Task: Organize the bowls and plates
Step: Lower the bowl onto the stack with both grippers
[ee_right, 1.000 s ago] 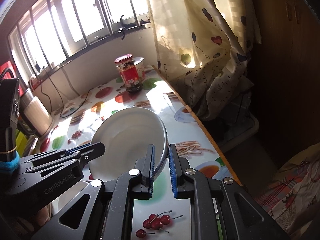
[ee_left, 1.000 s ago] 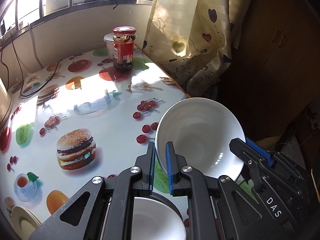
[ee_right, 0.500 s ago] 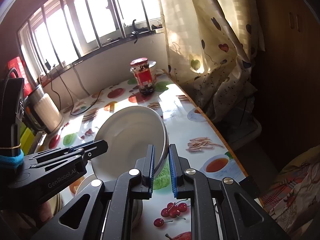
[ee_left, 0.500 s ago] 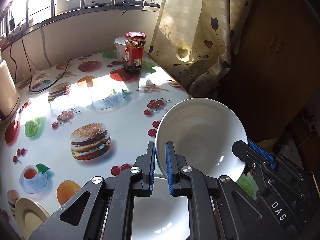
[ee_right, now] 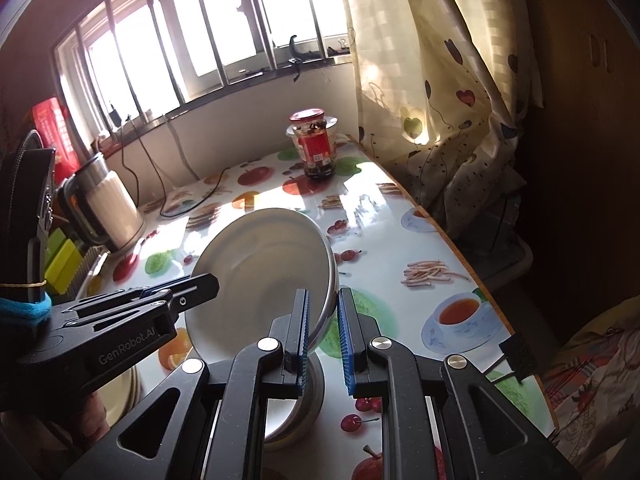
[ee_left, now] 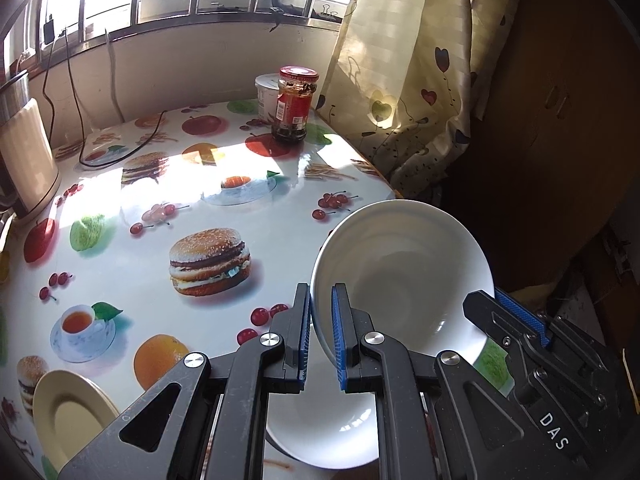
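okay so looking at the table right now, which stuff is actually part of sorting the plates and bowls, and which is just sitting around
Part of the job:
- white bowl, gripped at its rim by both claws, left claw and right claw
- second white bowl underneath
- yellow plate

Just sitting around:
- red-lidded jar
- white tub behind it
- kettle
- black cable

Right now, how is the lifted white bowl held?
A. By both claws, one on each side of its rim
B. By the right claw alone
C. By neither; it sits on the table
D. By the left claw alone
A: the left claw and right claw each pinch the white bowl at opposite rim edges.
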Motion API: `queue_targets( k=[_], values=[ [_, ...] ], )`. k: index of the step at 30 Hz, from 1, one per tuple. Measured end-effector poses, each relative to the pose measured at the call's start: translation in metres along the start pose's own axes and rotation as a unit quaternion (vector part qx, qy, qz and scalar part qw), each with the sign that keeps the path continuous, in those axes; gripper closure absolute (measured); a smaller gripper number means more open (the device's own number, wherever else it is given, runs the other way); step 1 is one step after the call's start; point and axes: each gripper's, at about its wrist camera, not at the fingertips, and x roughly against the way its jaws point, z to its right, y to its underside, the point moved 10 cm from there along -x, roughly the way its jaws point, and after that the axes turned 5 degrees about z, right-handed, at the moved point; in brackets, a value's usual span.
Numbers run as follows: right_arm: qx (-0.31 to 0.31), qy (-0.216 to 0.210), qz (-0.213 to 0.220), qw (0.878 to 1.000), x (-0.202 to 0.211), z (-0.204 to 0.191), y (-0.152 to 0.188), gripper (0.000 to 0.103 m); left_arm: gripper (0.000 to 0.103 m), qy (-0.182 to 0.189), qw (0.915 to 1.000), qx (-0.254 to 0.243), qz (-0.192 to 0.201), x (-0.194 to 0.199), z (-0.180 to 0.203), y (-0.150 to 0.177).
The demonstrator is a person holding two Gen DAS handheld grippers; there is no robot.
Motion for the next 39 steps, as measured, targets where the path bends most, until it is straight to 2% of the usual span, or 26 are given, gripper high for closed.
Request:
queue_targets(
  k=[15, 39],
  values=[
    [0.009, -0.007, -0.012, 1.000, 0.004, -0.019, 0.021, 0.089, 0.092, -0.003, 0.9999, 0.016, -0.003, 0.011, -0.018, 0.021],
    [0.006, -0.015, -0.045, 0.999, -0.007, -0.028, 0.053, 0.089, 0.092, -0.013, 0.9992, 0.028, -0.026, 0.004, -0.038, 0.048]
  ],
)
